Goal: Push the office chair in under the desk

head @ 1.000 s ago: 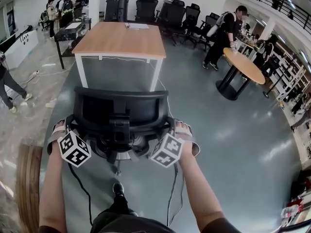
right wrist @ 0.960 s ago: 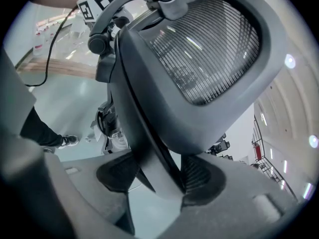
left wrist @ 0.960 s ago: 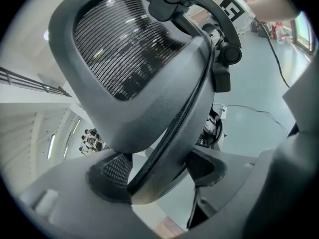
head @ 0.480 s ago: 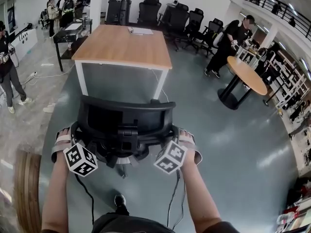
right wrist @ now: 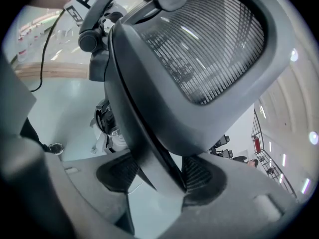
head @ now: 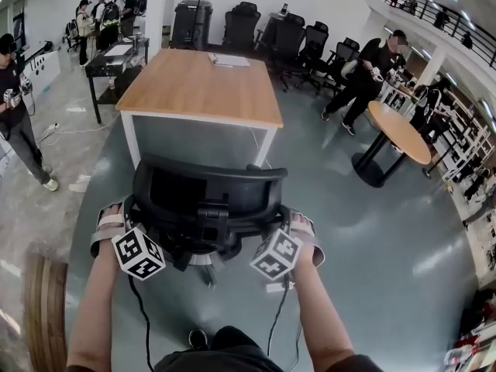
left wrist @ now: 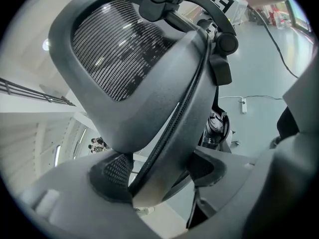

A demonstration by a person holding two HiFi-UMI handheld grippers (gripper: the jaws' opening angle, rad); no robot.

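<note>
Grey floor (head: 372, 231) fills an open office, with spare chairs (head: 298, 37) along the far wall and a round table (head: 399, 130) out beyond the right claw (right wrist: 159, 176). Ahead of both claws, past the chair (head: 203, 196), stands the wooden surface (head: 205, 84), its white legs and open underside facing this way.

The chair sits between the two claws, with its back toward the person and its seat toward the surface. The left claw (left wrist: 162, 173) is clenched on the left rim of the backrest. That black rim runs up between its pads, with the mesh panel above. The right claw is likewise clenched on the right rim, the edge wedged between its pads. Holding both sides at about the same height looks meant to keep the chair square. A push from behind should then send it straight rather than letting it swivel.

Compared with the earlier pictures, chair and claws have rolled nearer the surface. In the head view the surface looms larger, and its near edge sits lower, closer to the top of the backrest. The hold on both rims looks unchanged. The seat seems still short of the opening between the legs, so the push is probably only partway through.
</note>
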